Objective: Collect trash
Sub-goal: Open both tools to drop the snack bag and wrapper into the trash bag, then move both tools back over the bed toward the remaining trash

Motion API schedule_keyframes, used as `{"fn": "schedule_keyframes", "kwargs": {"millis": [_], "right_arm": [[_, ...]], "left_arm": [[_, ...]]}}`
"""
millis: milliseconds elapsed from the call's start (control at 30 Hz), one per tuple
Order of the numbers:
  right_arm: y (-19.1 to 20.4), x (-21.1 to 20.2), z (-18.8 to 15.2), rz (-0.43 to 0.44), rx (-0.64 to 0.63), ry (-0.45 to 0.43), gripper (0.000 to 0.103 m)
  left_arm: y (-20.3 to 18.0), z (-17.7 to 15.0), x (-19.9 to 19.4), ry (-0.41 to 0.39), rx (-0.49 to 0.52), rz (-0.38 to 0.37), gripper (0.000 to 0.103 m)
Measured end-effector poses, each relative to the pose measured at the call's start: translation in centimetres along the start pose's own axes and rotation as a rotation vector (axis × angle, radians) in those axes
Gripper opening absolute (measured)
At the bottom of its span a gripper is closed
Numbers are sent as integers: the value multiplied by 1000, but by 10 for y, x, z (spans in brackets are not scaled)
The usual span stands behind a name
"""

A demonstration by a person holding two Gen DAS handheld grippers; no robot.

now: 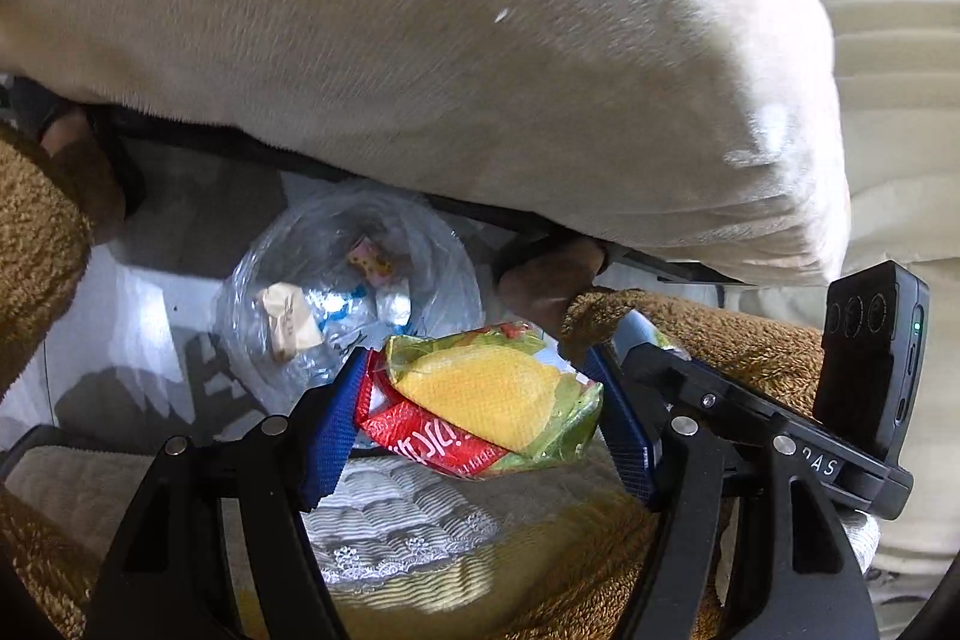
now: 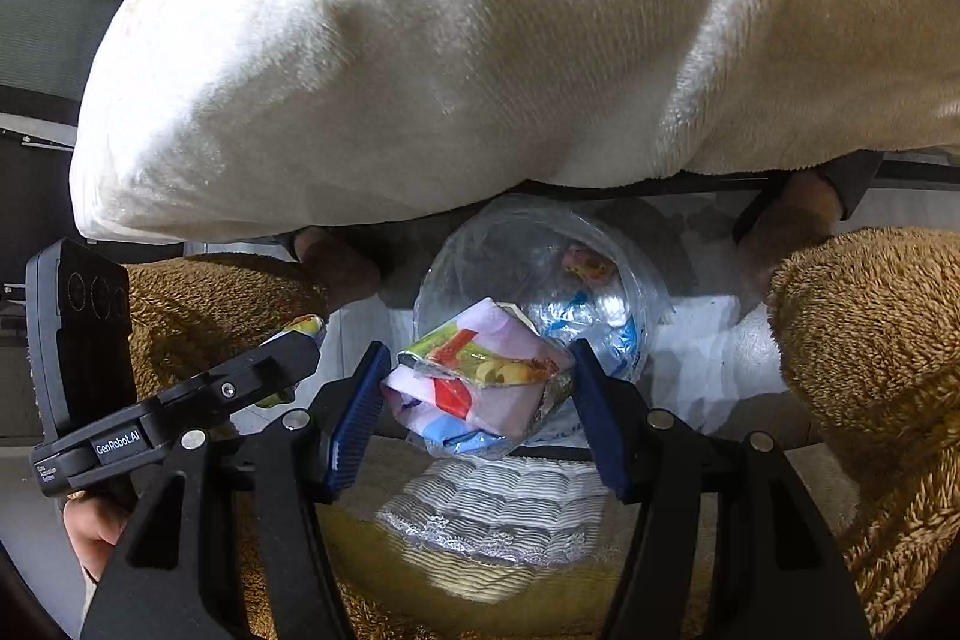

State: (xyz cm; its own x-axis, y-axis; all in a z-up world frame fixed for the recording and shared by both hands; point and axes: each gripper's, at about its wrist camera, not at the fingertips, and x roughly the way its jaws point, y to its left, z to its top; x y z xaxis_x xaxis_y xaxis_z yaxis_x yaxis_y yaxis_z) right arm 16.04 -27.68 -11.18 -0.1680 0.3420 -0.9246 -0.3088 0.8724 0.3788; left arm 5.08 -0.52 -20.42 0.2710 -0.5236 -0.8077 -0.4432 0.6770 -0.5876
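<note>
Left wrist view: left gripper (image 1: 474, 394) clamps chip packet (image 1: 492, 400); right gripper (image 2: 474, 388) clamps crumpled wrapper (image 2: 480, 382). Risk: bag-lined bin (image 2: 600, 244) opening far, narrow; early release misses.

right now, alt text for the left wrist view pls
The left gripper clamps a crumpled yellow, red and green snack wrapper above a clear plastic bag already holding scraps. A large cream cushion fills the upper frame.

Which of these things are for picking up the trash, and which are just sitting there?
For the trash job:
left gripper
crumpled yellow, red and green snack wrapper
right gripper
crumpled pink and blue wrapper
clear plastic trash bag

Just there:
big cream fuzzy cushion
striped lace-edged cloth
</note>
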Motion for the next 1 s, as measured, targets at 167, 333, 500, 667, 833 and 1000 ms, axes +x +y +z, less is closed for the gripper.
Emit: {"fn": "schedule_keyframes", "kwargs": {"millis": [167, 333, 500, 667, 833, 1000], "right_arm": [[-5, 5, 1, 1, 24, 19, 61], [-6, 5, 0, 5, 24, 16, 64], [-9, 4, 1, -4, 42, 0, 70], [-9, 0, 0, 4, 39, -12, 70], [-7, -7, -2, 4, 24, -38, 70], [-1, -19, -7, -12, -24, -97, 70]], "left_arm": [[5, 1, 3, 22, -17, 9, 70], [6, 0, 8, 53, -16, 13, 75], [0, -1, 8, 52, 17, 38, 86], [2, -1, 3, 29, 14, 45, 86], [-9, -4, -3, 8, 76, 67, 86], [-23, -9, -17, -55, 173, 104, 86]]}}
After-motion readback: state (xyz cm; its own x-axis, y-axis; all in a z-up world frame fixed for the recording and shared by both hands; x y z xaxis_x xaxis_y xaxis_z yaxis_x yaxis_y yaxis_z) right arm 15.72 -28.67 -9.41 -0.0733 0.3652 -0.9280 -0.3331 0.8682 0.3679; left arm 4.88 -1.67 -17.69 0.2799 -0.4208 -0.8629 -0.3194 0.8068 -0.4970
